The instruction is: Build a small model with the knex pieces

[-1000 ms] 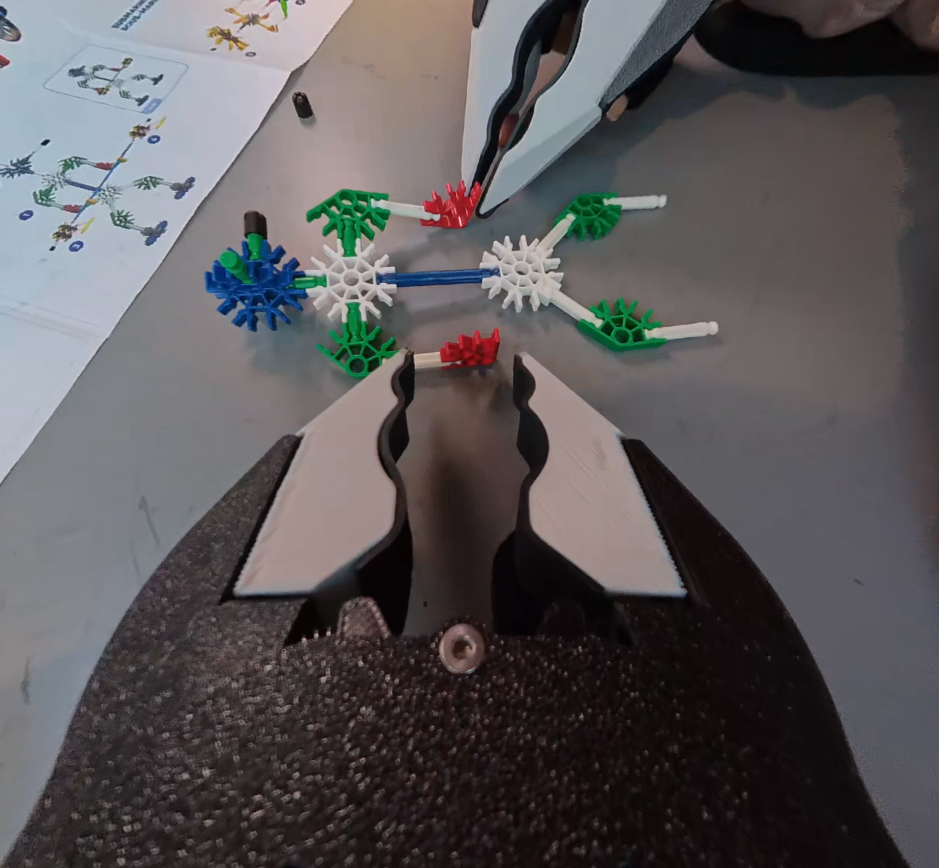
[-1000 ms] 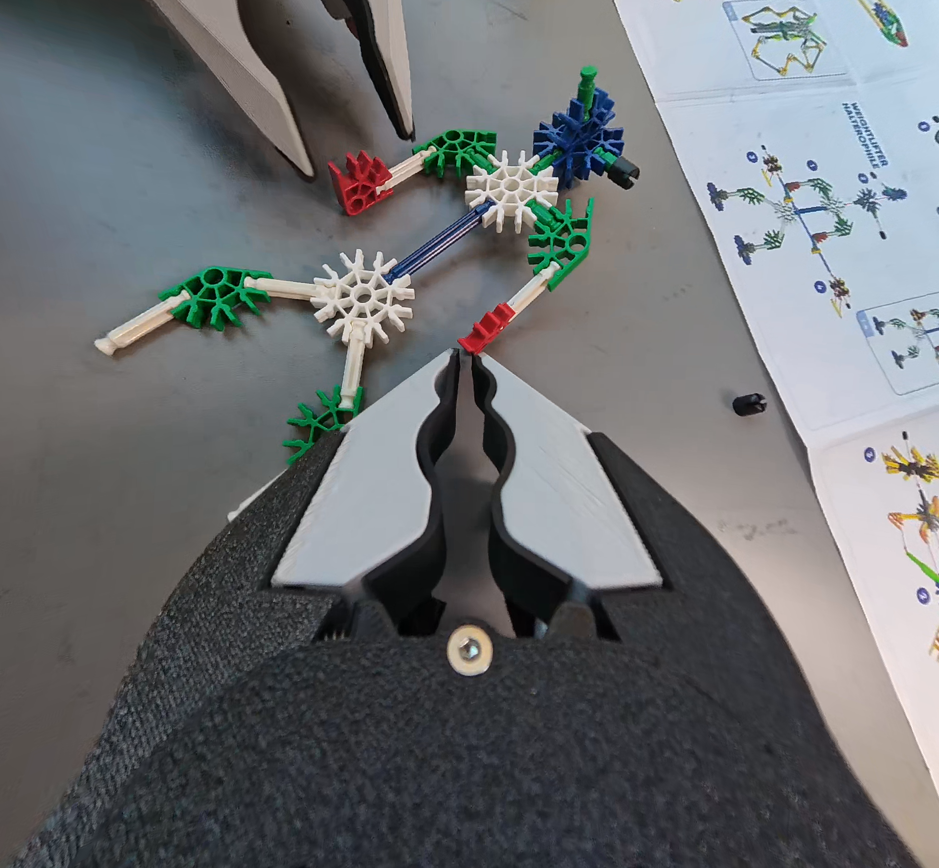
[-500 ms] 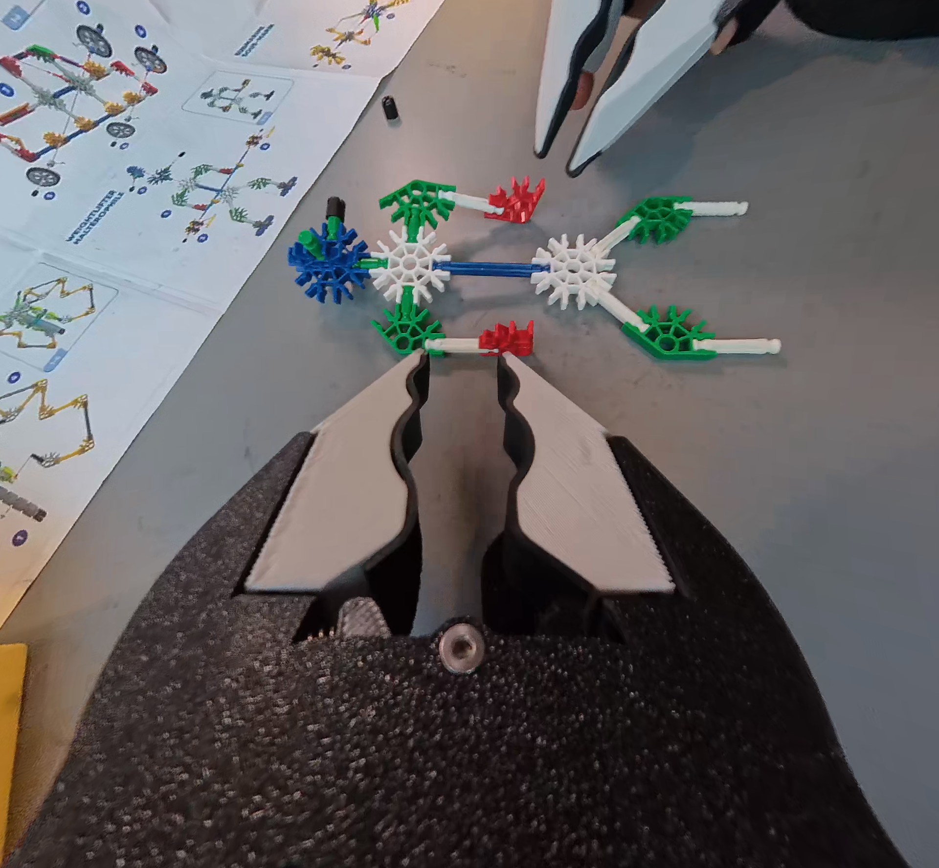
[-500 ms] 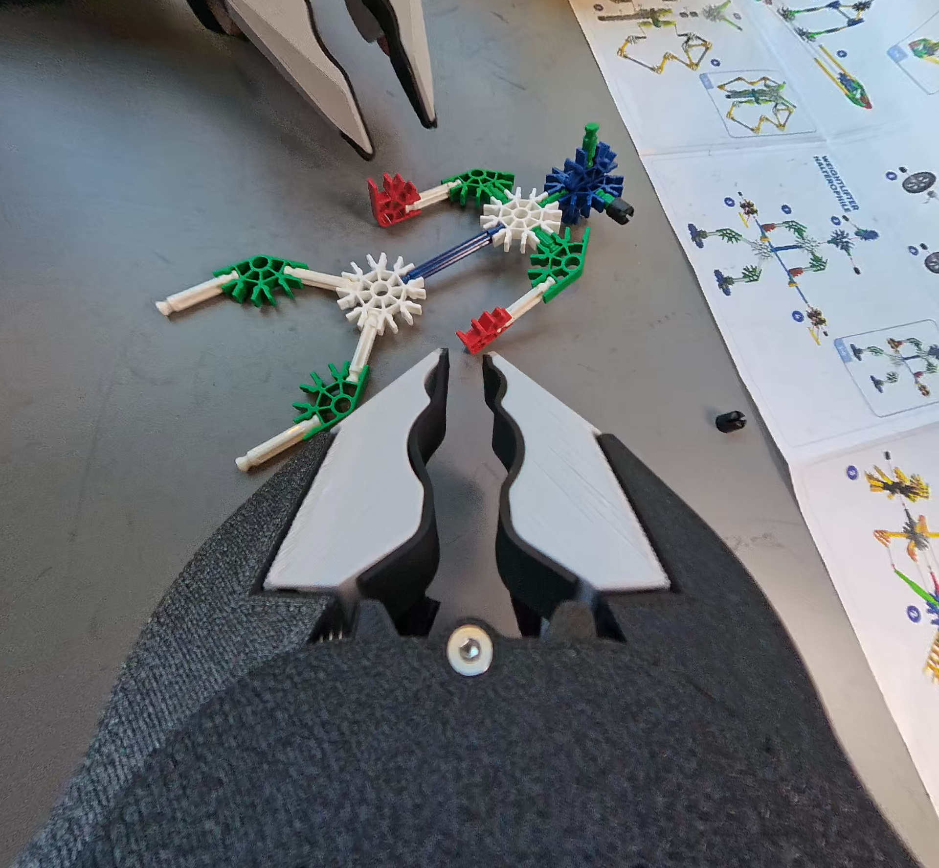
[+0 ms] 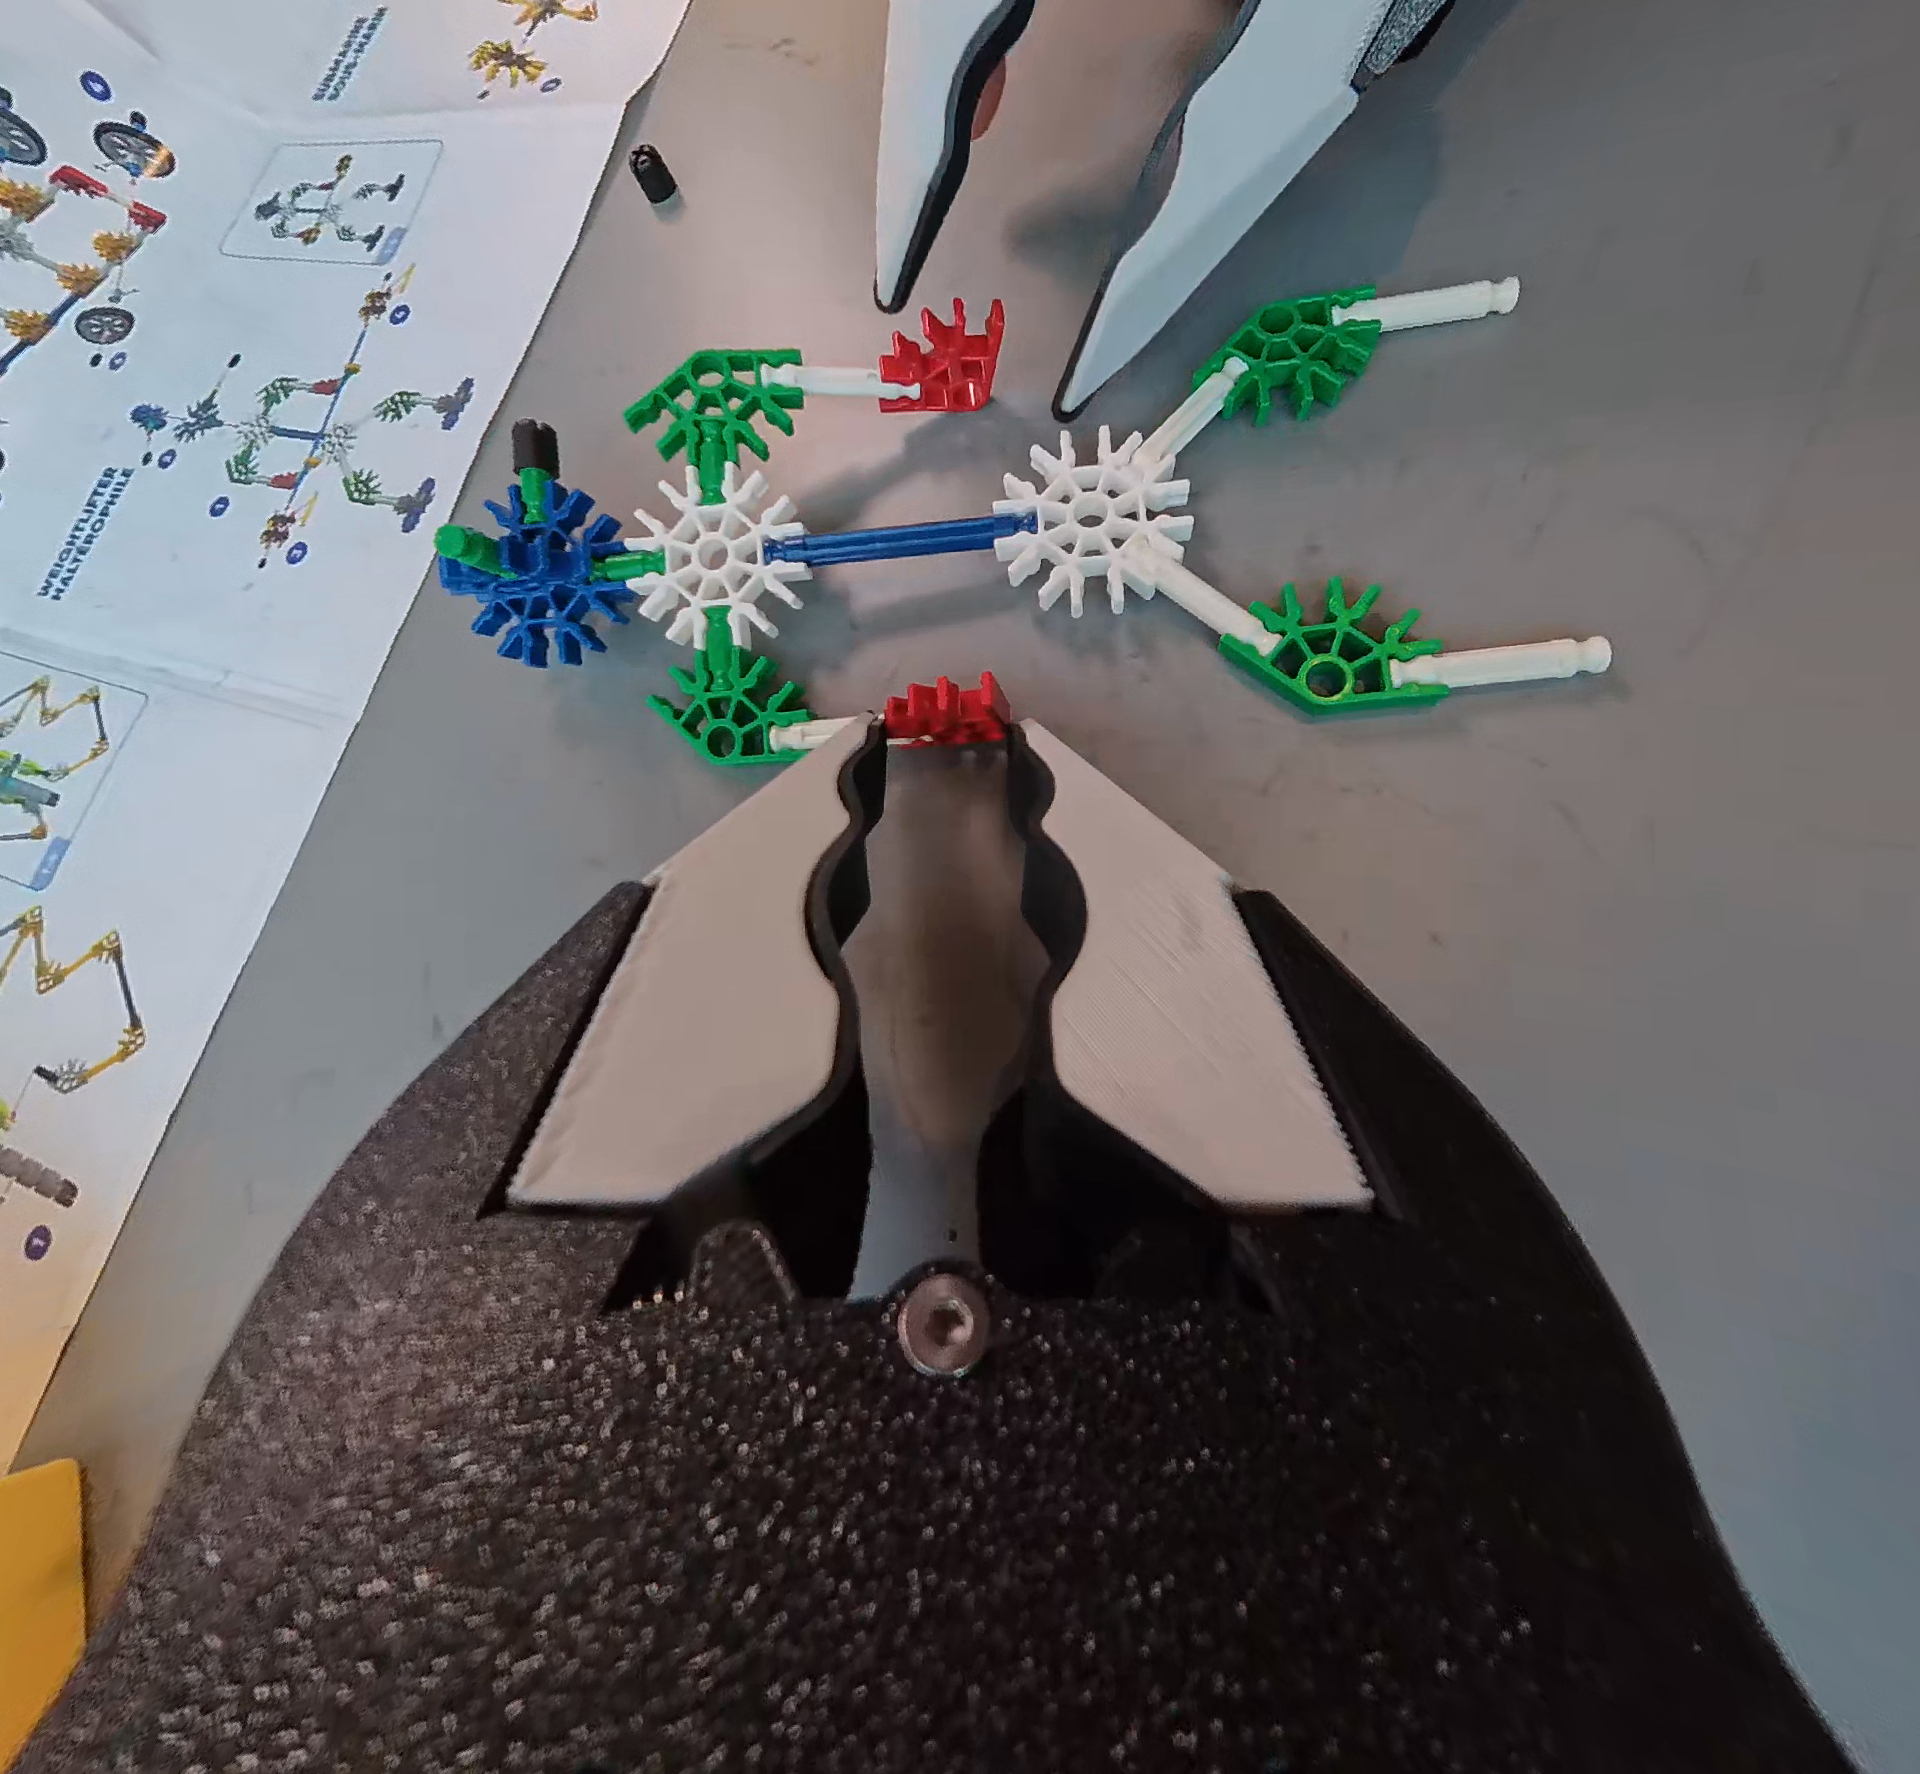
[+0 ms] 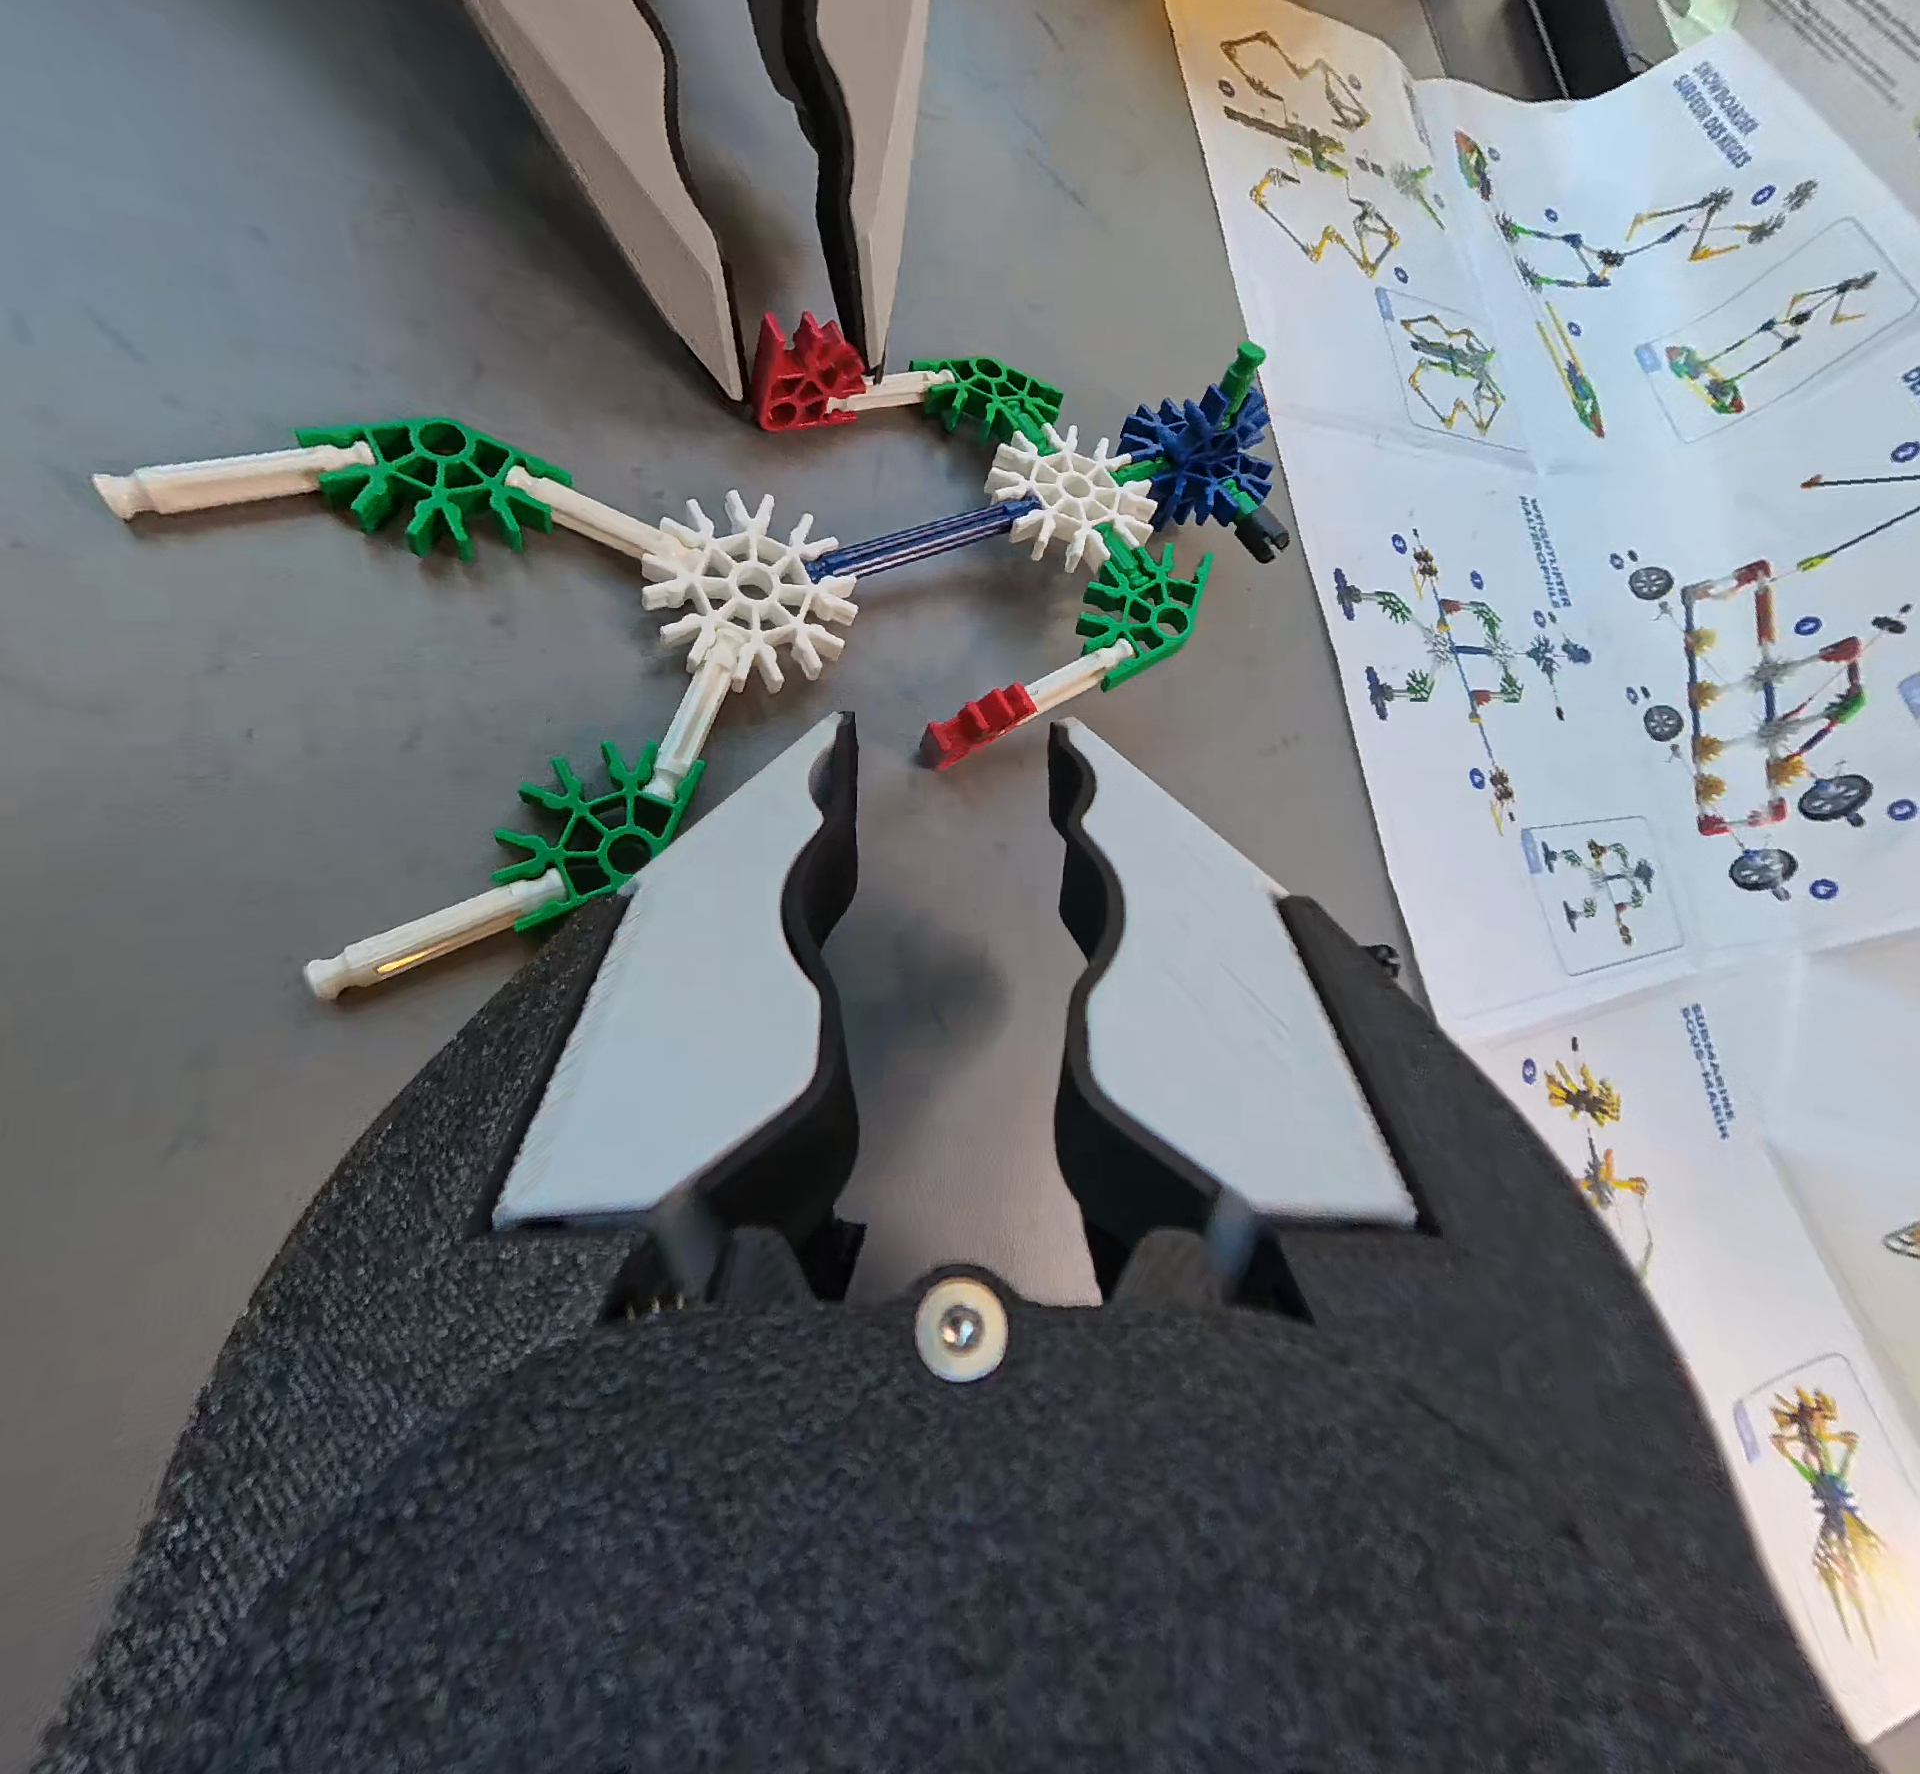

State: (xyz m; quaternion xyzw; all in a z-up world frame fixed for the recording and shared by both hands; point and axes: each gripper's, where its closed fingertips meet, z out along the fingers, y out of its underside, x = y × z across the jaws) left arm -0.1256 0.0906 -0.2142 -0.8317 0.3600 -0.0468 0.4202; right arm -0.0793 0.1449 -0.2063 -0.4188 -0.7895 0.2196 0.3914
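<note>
The left gripper [image 5: 945,737] angles down at the grey table [image 5: 1558,893], its jaws clamped on a red connector [image 5: 948,710] of the flat rod-and-connector figure [image 5: 894,545]; the right gripper [image 6: 951,737], opposite, straddles the other red connector [image 6: 977,722] with jaws apart

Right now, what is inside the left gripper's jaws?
The left gripper clamps a red connector on a white rod. The connector's near edge is covered by the fingertips.
</note>
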